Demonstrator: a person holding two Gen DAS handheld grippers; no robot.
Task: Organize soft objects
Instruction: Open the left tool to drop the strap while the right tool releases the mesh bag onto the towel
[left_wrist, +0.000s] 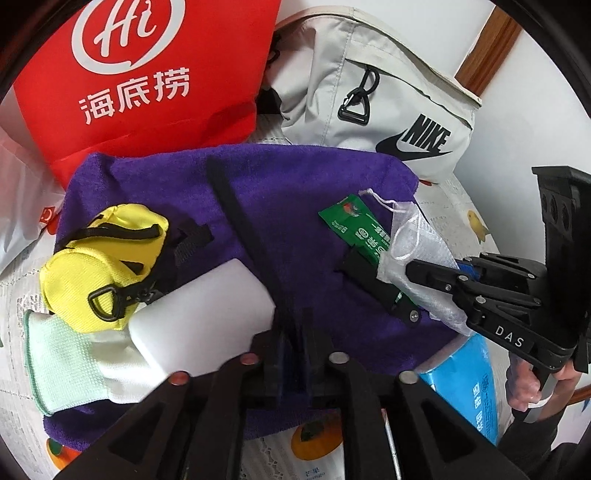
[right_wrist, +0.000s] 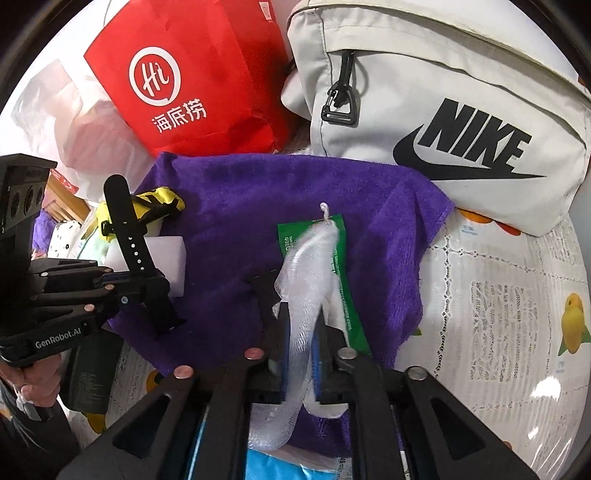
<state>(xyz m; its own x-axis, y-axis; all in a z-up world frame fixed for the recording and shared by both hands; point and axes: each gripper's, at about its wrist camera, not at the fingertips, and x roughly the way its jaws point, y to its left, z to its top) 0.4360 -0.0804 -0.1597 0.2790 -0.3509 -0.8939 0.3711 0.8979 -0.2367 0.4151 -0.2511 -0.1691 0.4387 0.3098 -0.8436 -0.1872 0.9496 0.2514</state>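
Mesh pouch (right_wrist: 306, 280), white, sheer netting with a drawstring, hangs lengthwise between the right tongs (right_wrist: 301, 332), clamped there; its long axis runs away from them over a green packet (right_wrist: 343, 295) on the fuzzy purple towel (right_wrist: 240, 206). Left tongs (left_wrist: 291, 332), nearly together, seem to pinch a black watch strap (right_wrist: 125, 229), stiff and perforated, standing tilted.

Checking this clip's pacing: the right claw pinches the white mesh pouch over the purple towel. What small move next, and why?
Probably open the right claw and release the mesh pouch: its far end already lies on the green packet and purple towel, so little is left to lower.
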